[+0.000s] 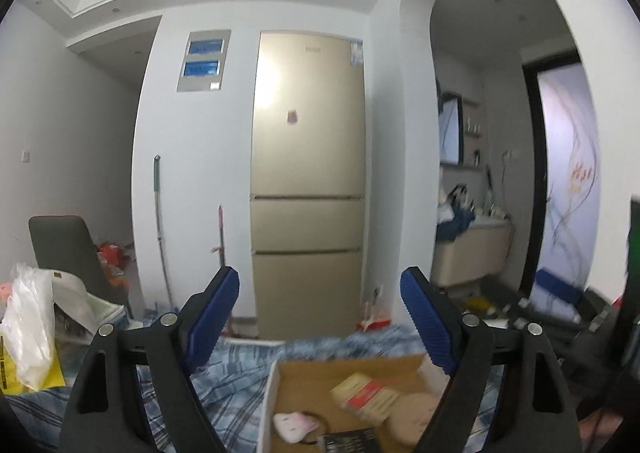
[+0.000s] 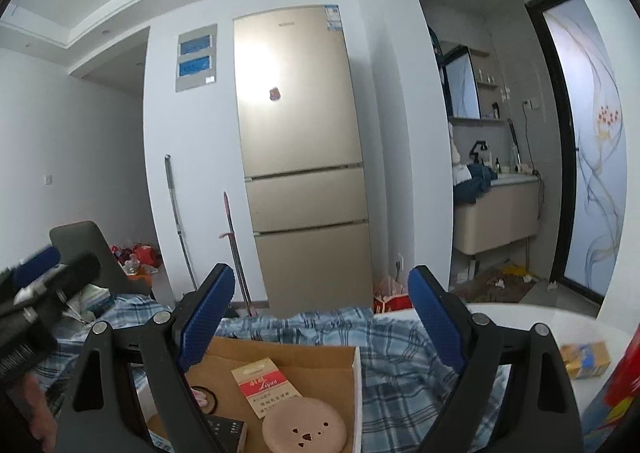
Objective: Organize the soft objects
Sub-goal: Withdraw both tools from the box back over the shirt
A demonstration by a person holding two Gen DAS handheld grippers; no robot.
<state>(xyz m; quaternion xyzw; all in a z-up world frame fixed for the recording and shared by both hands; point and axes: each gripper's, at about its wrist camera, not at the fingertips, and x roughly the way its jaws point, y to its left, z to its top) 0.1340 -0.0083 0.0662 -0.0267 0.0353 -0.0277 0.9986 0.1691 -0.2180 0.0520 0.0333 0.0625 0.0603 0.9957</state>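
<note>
Both grippers up, left gripper (image 1: 320, 317) and right gripper (image 2: 322, 313), jaws spread and empty. The plaid cloth (image 2: 400, 353) sprawls at lower frame under the cardboard box (image 2: 316, 361); tugging it could tip that box's contents.

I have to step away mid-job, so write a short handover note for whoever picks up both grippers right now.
Left gripper: open, nothing between its fingers, pointing level at the fridge.
Right gripper: open, holding nothing.
Things: the cardboard box sits on the blue plaid cloth. In it are a red-and-cream packet, a round beige disc, a black hair tie and a small white-and-pink plush.
Done: cannot tell from this view.
Left: lower both grippers to the box and cloth and sort the soft items.
</note>
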